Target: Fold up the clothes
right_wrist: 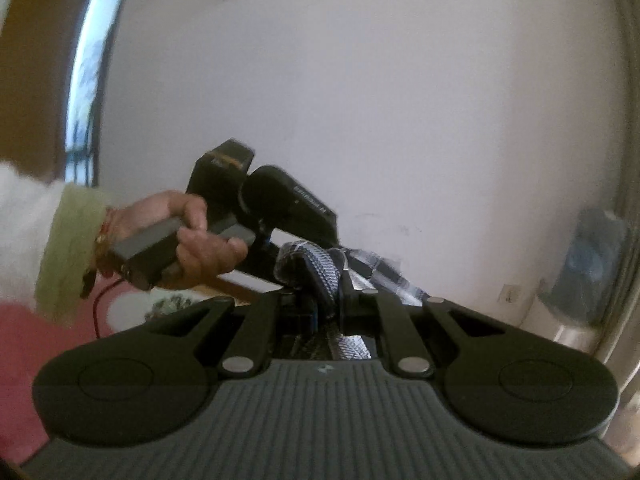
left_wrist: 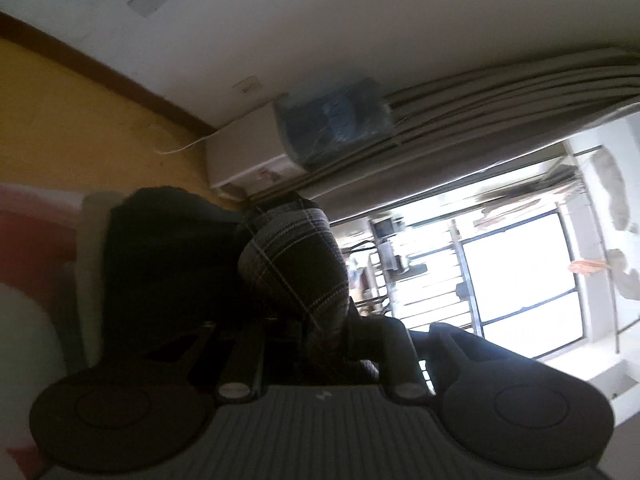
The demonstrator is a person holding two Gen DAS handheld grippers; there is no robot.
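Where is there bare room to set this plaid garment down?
No bare surface shows clearly. The pink and white bedding, below the person's left hand, is the only resting surface glimpsed. It is crowded between the grippers: the plaid garment bunches there, pinched by both.

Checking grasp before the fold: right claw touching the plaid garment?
Touching. Right wrist view: right claw closed on the plaid garment, cloth bunched between its fingers.

A white wall (right_wrist: 360, 100) fills the background, a blue-wrapped bundle (left_wrist: 340, 120) sits atop a white appliance (left_wrist: 248, 156), grey curtains (left_wrist: 480, 104) hang beside a bright barred window (left_wrist: 520, 272), above a yellow floor (left_wrist: 60, 120).
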